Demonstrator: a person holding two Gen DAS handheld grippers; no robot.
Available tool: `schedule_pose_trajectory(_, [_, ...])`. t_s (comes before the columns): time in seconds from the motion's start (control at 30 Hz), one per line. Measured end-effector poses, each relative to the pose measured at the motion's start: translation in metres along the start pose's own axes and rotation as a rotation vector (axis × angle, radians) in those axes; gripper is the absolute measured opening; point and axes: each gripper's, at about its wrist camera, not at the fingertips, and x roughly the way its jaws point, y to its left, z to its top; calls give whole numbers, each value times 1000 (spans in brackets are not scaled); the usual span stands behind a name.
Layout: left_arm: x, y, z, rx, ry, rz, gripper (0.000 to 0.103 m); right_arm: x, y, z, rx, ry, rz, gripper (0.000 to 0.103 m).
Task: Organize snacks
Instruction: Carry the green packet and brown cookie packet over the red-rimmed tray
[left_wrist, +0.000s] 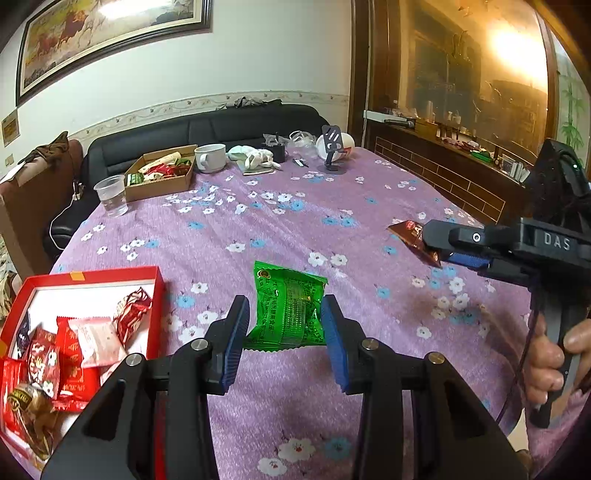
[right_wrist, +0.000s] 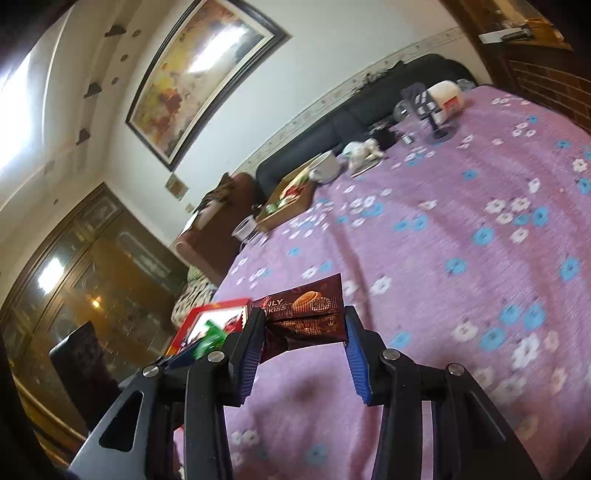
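Red cardboard frames the sorting tray, a red box (left_wrist: 157, 291) at the near left corner of the bench (left_wrist: 258, 229), already stocked with a heap of red and white wrappers. Two snacks are in transit. The left gripper (left_wrist: 286, 328) has its fingers pinching a green packet (left_wrist: 288, 310) above the purple flowered cloth, just beside the box. The right gripper (right_wrist: 301, 345), gripped by a person's hand (left_wrist: 554, 365), has its fingers pinching a brown biscuit packet (right_wrist: 306, 310) well above the cloth, farther to the right. No loose snacks show on the cloth between. A brown carton (left_wrist: 162, 177) at the far end holds more wrappers. Judging by this, the sorting is well advanced, with both held packets yet to be dropped in.
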Motion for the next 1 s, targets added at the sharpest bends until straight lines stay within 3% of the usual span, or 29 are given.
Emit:
schedule_pose_trajectory(0.43, [-8,17,-11,-32,3,18,38,23,31,-16,-47,63,35,43])
schedule_pose_trajectory(1.0, [-13,40,-29,-79,18,8,38,48,50,-24,-61,99,15,43])
